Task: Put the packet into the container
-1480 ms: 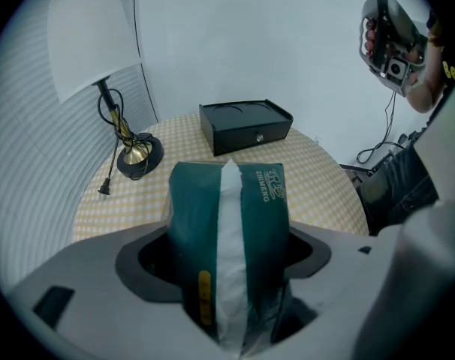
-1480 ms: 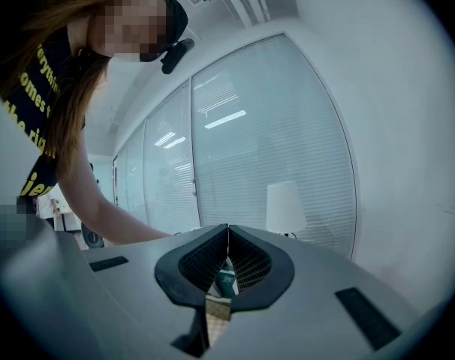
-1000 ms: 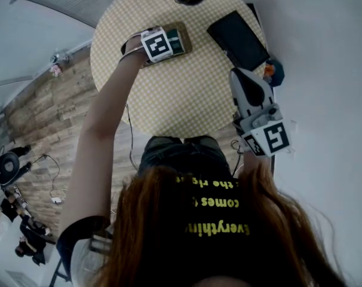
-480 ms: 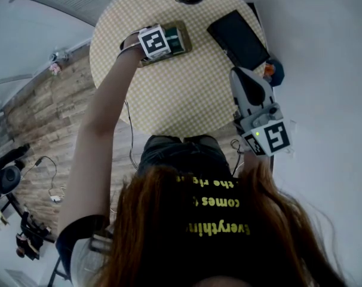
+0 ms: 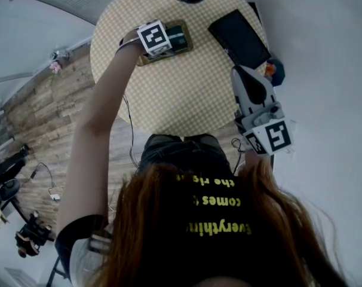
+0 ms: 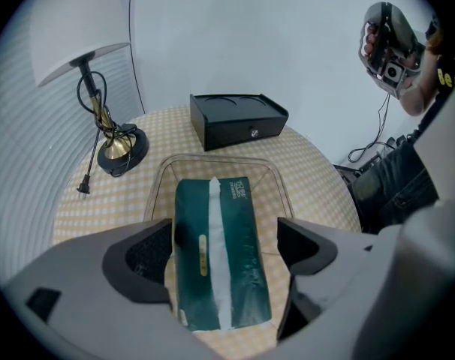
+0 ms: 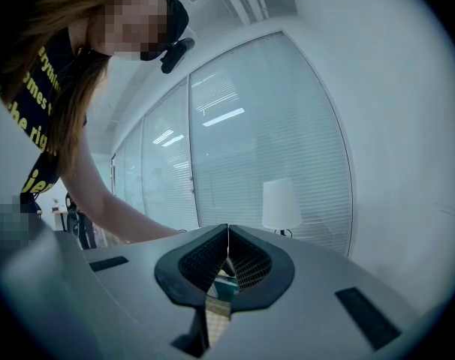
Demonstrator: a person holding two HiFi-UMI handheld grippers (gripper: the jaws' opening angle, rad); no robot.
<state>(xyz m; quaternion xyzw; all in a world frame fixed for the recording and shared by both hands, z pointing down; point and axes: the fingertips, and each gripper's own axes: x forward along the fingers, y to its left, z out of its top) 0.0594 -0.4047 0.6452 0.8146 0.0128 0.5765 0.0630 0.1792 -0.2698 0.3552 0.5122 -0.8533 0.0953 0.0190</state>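
Left gripper (image 6: pixel 226 237) jaws are opening, pads clear of the green packet (image 6: pixel 221 276) lying between them in the clear container (image 6: pixel 212 160); a finger snagging its edge could drag it out.

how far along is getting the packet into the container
Done: the green packet lies in the clear container. In hand: the left gripper is over it, jaws opening either side of the packet. Left: it seems only lifting that gripper clear. The right gripper has its jaws shut and empty, taking no part.
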